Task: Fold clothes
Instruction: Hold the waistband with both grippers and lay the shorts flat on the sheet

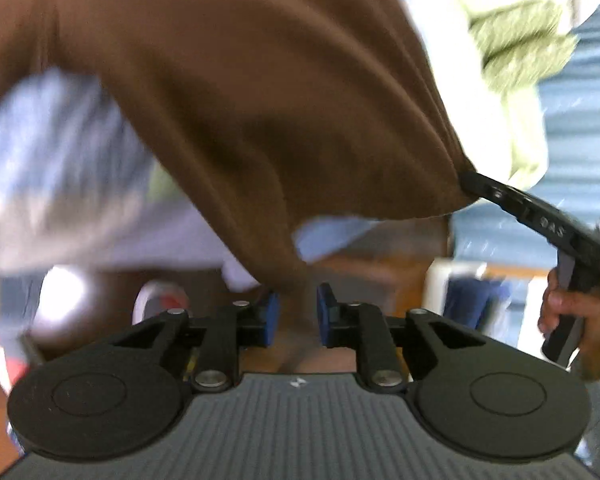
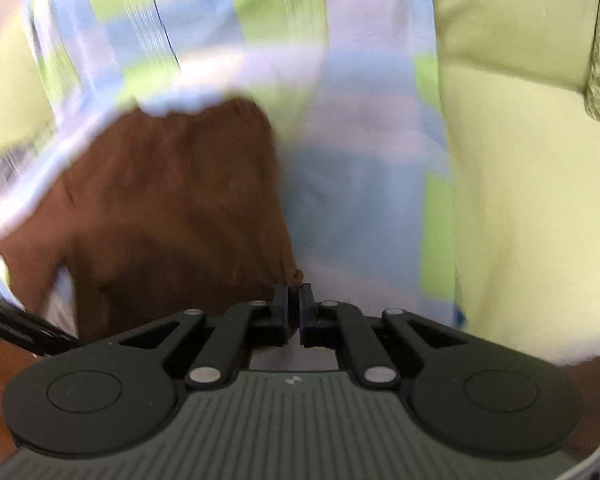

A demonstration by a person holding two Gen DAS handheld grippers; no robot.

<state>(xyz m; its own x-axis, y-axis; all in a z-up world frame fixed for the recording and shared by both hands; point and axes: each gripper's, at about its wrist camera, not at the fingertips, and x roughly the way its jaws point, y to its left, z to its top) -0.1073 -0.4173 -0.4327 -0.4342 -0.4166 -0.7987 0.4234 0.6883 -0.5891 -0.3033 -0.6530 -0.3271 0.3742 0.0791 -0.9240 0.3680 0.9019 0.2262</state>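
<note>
A: While the brown garment hangs in the air, where does each gripper hold it?

B: The left gripper has a bunched fold of the cloth running down between its blue pads. The pads stand a little apart, with the fold filling the gap. The right gripper pinches another edge of the same garment at its tips, fingers pressed nearly together on a small tuck of brown cloth.

A: Is the right gripper visible from the left wrist view?

B: Yes. It enters from the right side, clamped on a corner of the brown garment, and a hand grips its handle lower right.

A: What lies behind the garment?

B: In the right wrist view, a checked cloth in blue, green and white lies under and beyond the brown garment, and a pale green sheet fills the right side. In the left wrist view, a blurred blue-white cloth shows at left. Both views are motion-blurred, so finer detail cannot be told.
</note>
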